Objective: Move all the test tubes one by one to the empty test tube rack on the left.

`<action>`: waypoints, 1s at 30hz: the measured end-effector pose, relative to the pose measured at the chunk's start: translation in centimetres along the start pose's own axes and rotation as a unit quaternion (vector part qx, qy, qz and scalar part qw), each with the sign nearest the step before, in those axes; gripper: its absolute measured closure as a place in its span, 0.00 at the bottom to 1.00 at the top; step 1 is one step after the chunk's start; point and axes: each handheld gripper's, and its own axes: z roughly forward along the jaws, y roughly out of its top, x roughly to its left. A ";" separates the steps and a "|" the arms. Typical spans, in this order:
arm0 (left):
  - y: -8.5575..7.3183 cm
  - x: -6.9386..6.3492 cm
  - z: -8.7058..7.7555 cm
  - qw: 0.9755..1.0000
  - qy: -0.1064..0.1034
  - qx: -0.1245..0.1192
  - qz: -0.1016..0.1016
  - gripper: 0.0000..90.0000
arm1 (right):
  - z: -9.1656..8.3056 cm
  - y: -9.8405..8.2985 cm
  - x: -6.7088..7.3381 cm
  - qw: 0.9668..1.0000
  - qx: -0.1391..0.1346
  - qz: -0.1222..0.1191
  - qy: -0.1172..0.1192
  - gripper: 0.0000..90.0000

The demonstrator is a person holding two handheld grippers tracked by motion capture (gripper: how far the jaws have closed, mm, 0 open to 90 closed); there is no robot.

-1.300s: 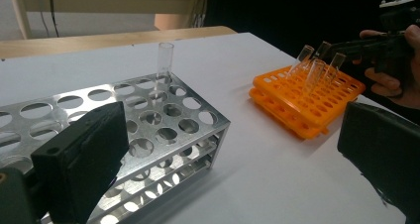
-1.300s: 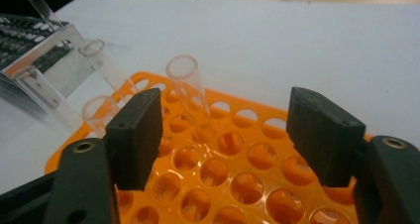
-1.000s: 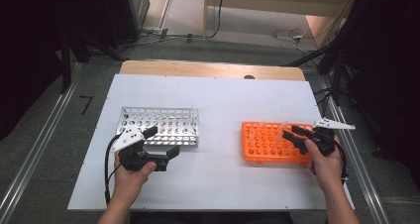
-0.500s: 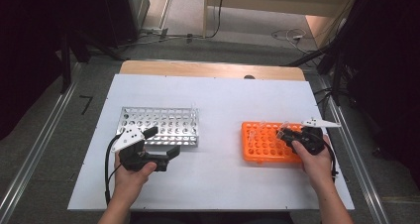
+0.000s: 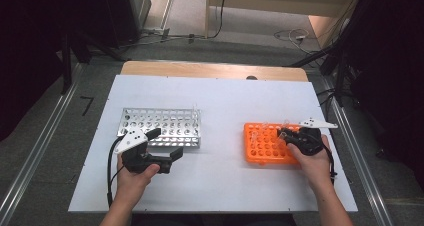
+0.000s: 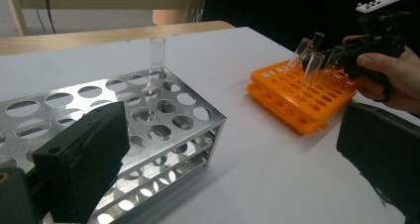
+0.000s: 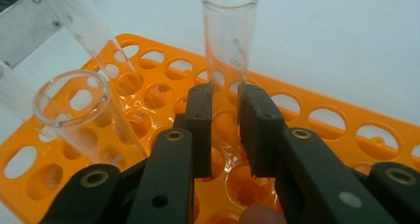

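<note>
Over the orange rack (image 5: 272,145) at the right of the desk (image 5: 225,98), my right tongs (image 7: 225,130) have come in from the rack's outer edge, where they hung a second ago, and now sit among the clear tubes. In the right gripper view the two black pads are drawn close around one upright test tube (image 7: 229,40), its lower body pinched between them and its open mouth standing well above them. The tube's foot seems to be still in or just over a hole of the rack; I cannot tell whether it has lifted free. Two other tubes (image 7: 81,110) lean in neighbouring holes just beside the grip, close enough that I judge a careless pull could knock them.

My left tongs (image 5: 167,158) have not shifted: they rest low on the desk just in front of the metal rack (image 5: 162,127), jaws spread wide and holding nothing, as the left gripper view shows. One single tube (image 6: 156,55) stands upright in that metal rack near its far corner.

So I read the change as the reach ending and the grasp made. The work appears to be moving tubes from the orange rack to the metal one, and this is an early transfer: next should come a straight lift, then a carry across.
</note>
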 end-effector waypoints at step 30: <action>0.4 -0.6 -0.2 1.000 -0.002 -0.006 0.008 0.01 | -5.7 2.4 0.2 0.996 -0.092 -0.013 0.005 0.82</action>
